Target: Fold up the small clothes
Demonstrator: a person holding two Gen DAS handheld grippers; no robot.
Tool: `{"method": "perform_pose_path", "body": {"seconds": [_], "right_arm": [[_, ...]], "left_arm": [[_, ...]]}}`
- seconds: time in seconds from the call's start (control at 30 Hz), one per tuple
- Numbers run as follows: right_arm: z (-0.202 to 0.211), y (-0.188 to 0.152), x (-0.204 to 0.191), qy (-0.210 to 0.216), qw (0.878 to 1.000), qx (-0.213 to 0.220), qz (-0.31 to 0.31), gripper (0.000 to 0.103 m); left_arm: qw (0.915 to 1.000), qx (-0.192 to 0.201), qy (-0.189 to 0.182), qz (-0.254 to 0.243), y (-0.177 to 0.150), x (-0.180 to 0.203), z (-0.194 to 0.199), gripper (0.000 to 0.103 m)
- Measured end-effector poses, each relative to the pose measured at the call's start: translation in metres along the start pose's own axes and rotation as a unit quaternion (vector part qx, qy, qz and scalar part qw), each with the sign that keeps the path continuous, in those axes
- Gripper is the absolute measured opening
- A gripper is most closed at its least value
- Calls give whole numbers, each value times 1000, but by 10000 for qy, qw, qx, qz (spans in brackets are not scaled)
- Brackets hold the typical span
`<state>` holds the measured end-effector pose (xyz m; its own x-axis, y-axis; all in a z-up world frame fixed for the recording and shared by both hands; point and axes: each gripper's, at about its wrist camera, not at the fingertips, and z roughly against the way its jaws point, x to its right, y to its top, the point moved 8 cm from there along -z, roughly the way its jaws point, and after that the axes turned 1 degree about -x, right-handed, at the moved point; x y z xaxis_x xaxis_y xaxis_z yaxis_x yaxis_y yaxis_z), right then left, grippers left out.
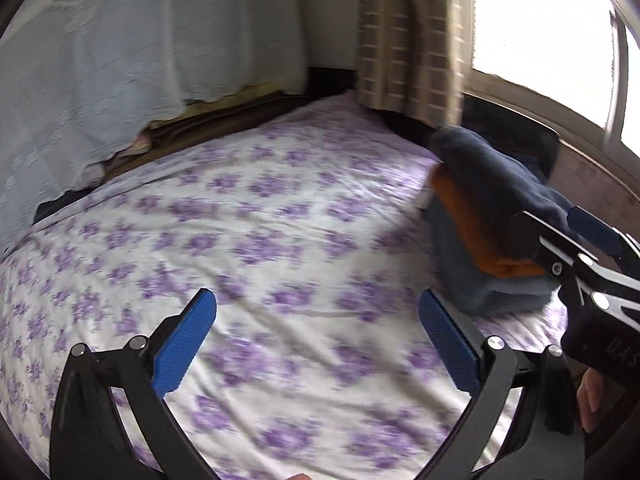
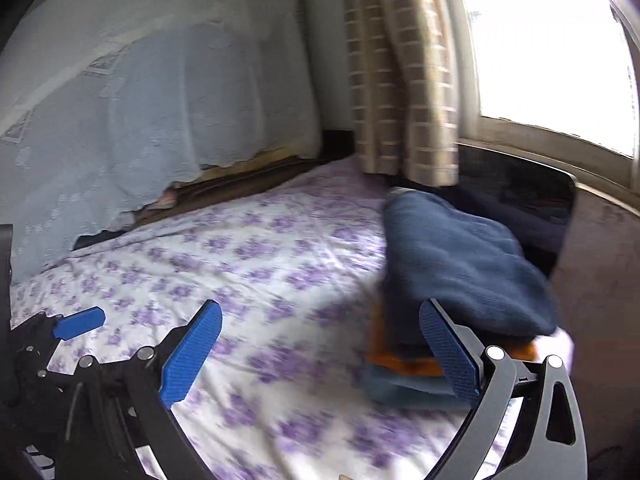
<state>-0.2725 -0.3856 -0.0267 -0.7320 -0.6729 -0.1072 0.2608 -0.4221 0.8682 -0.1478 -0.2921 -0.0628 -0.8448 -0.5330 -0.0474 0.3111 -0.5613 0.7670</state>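
Both grippers, left gripper (image 1: 316,344) and right gripper (image 2: 320,350), have jaws spread, holding nothing. The 3 folded clothes (image 2: 460,264) sit stacked near the window (image 2: 552,48), probably keeping the bed (image 1: 260,220) free.

Three folded cloths (image 2: 460,256) in one stack, two tongs (image 1: 316,344), one curtain (image 2: 400,80).

Each gripper (image 1: 316,344) has black angular arms, silver round screws and blue textured pads (image 1: 185,354); white letters mark the right gripper (image 2: 320,354) body.
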Motion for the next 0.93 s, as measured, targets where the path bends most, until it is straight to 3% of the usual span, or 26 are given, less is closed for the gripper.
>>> {"method": "perform_pose_path", "body": {"seconds": [0.17, 0.37, 0.93], "right_arm": [[36, -16, 56, -369, 9992, 29, -164, 99], [69, -19, 92, -378, 9984, 219, -351, 99], [85, -18, 122, -443, 9966, 435, -546, 99]], "left_arm": [[9998, -36, -79, -168, -7, 45, 12, 98], [9987, 96, -74, -491, -6, 88, 33, 98], [9956, 284, 99, -886, 0, 120, 49, 98]]}}
